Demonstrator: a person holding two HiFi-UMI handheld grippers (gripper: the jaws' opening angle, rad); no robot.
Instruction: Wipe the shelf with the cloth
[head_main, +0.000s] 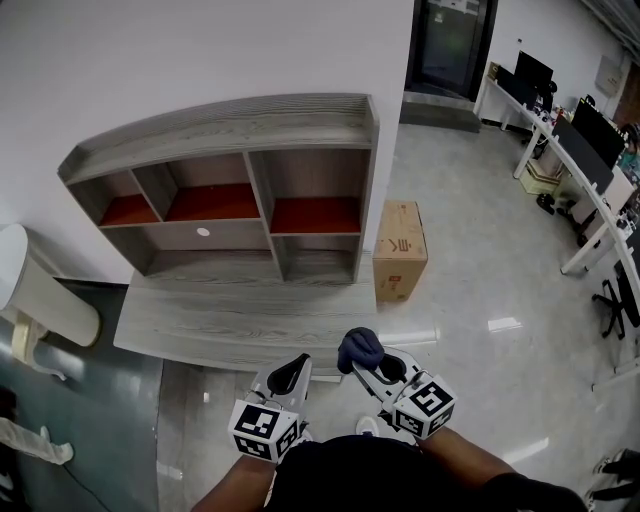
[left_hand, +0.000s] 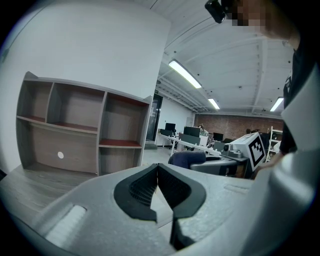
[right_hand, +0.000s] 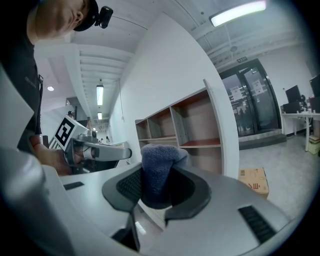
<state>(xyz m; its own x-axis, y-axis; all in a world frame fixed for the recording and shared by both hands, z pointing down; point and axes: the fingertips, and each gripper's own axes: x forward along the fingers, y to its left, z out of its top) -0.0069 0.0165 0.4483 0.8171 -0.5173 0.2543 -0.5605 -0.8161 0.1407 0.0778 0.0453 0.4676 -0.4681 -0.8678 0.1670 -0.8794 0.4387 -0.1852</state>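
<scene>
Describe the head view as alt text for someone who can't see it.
The right hand-held gripper grips a dark blue cloth between its jaws, next to the shut, empty left hand-held gripper. Both are held in front of a grey wooden shelf that stands against a white wall. A cardboard box stands on the floor to the shelf's right.

Only the bunched top of the cloth (right_hand: 159, 160) shows, the rest buried between the right gripper's (right_hand: 159, 179) fingers (right_hand: 193, 192); in the head view 2 forearms (head_main: 236, 490) run off the bottom edge, and the cardboard box's (head_main: 400, 250) print is too small to read.
</scene>
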